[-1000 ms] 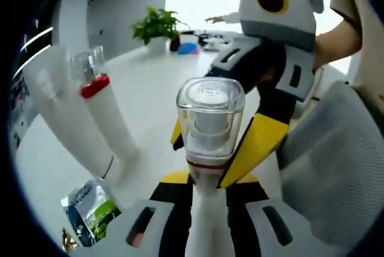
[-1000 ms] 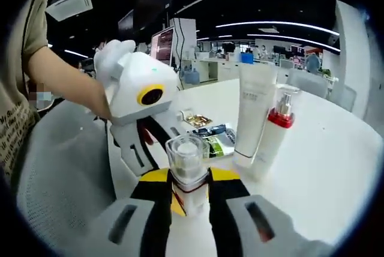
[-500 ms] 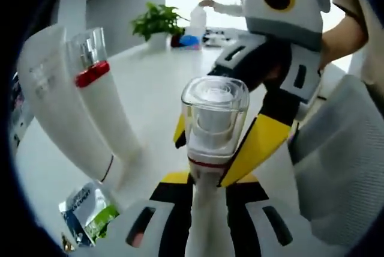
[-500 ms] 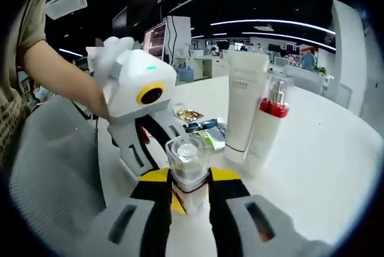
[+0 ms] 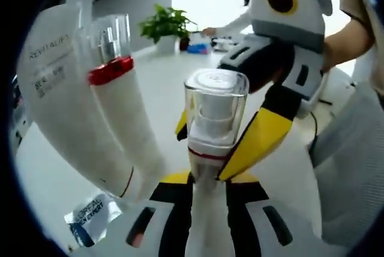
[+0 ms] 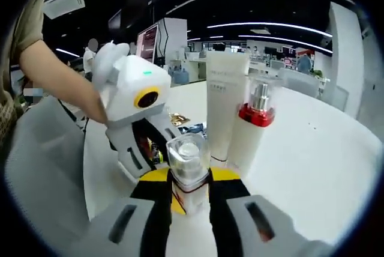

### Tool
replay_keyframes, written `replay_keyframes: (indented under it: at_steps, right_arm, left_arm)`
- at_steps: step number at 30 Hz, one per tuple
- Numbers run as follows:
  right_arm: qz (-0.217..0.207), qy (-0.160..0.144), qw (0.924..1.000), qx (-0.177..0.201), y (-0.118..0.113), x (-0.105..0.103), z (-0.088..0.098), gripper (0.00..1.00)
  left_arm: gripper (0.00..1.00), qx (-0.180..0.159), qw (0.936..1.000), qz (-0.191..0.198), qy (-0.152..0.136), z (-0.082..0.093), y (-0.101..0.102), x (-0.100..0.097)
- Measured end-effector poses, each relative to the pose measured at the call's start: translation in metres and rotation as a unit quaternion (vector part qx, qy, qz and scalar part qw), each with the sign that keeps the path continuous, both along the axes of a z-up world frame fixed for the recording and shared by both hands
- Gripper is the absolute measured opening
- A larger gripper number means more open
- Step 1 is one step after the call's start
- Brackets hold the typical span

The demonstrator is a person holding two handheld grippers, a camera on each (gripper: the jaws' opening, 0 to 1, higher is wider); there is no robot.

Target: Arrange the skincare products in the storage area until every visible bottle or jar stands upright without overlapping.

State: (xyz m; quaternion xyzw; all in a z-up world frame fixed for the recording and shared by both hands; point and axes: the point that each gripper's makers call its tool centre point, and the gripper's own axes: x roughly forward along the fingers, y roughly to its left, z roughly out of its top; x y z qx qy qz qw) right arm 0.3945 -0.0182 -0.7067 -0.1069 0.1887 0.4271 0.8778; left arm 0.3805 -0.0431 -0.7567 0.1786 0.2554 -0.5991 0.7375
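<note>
Left gripper and right gripper are both clamped on the same clear-capped pump bottle, each from its own side, yellow jaw tips meeting at the neck just under the red band; the two-sided grip looks meant to keep the tall narrow bottle upright while it is brought in. Its base is hidden by the jaws, so whether it touches the white table I cannot tell. In the right gripper view the held bottle sits near, with the standing group just beyond it to the right: a red-collared pump bottle upright, and a white tube standing on its cap right behind it, close together, possibly touching. Flat sachets lie on the table farther back. Judgement: the held bottle is headed for a free spot beside the pair; the risk is nudging the red-collared bottle over.
</note>
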Motion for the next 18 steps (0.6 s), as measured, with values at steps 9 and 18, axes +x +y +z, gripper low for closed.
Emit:
replay_keyframes:
  at_steps: [9,18]
  right_arm:
    - [-0.019,-0.006,0.9998,0.000,-0.005,0.019,0.000,0.23]
    - [-0.031,-0.006,0.9995,0.007,-0.010,0.028,0.000,0.23]
  left_arm:
    - [0.18,0.011,0.9999,0.010,-0.001,-0.004,-0.003,0.020]
    - [0.18,0.017,0.9998,0.006,-0.006,-0.005,-0.005,0.027]
